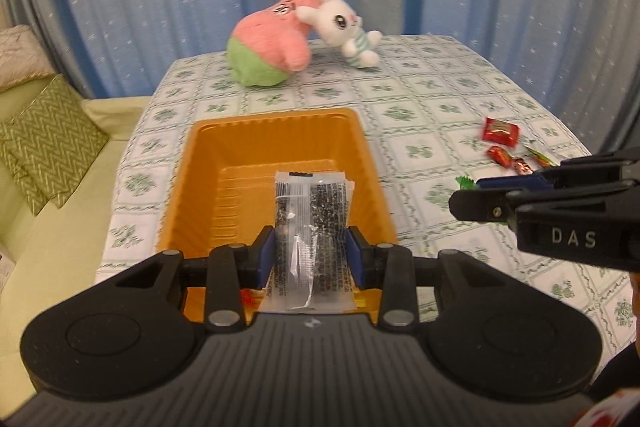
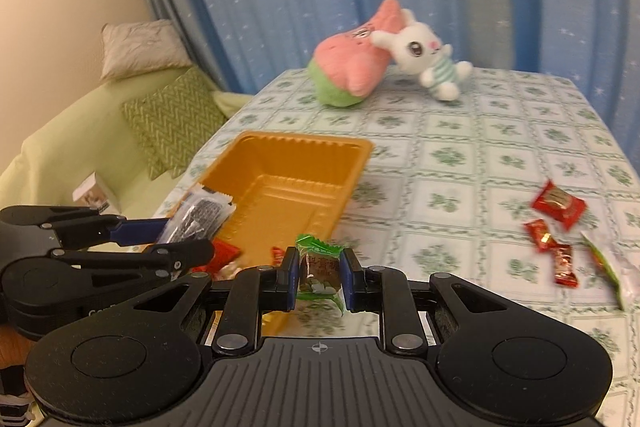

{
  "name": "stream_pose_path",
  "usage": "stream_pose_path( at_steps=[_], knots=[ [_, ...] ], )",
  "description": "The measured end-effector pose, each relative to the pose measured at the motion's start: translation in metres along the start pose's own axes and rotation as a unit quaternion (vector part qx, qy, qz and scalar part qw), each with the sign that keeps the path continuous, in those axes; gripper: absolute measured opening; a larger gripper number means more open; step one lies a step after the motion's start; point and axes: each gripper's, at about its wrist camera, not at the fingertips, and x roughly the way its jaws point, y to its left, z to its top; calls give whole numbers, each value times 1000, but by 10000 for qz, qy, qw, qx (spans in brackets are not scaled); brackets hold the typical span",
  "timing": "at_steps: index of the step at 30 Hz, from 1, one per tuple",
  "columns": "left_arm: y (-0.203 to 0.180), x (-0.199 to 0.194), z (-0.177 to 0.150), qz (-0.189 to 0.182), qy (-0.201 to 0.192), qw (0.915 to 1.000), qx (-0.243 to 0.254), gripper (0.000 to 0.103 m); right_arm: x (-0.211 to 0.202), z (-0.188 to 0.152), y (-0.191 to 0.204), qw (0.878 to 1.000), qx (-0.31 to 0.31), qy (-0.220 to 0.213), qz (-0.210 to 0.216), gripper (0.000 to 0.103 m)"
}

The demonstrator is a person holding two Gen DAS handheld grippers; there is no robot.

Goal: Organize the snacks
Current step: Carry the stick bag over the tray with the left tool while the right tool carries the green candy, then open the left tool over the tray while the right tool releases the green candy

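My left gripper (image 1: 311, 251) is shut on a clear snack packet with dark contents (image 1: 310, 223), held over the near end of the orange tray (image 1: 200, 187). In the right wrist view the left gripper (image 2: 188, 235) and its packet (image 2: 200, 215) hang over the tray's (image 2: 320, 163) near left corner. My right gripper (image 2: 320, 277) is shut on a green-wrapped candy (image 2: 319, 269), just right of the tray's near end. It enters the left wrist view (image 1: 472, 195) from the right. Red snacks (image 2: 224, 251) lie in the tray's near end.
Loose red candies (image 2: 556, 205) and a green-wrapped one (image 2: 604, 263) lie on the patterned tablecloth (image 2: 460, 155) at the right. Two plush toys (image 1: 272, 39) sit at the table's far side. A green sofa with cushions (image 1: 48, 147) stands left of the table.
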Motion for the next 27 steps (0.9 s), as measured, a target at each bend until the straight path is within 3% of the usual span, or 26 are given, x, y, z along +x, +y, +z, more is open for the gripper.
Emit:
stream_pose_path(
  at_steps=[12, 27],
  knots=[
    [36, 10, -5, 67, 52, 9996, -269, 34, 36, 11, 31, 9996, -218, 149, 128, 22],
    [55, 40, -2, 22, 148, 9988, -464, 35, 59, 12, 26, 9994, -213, 272, 45, 22]
  ],
)
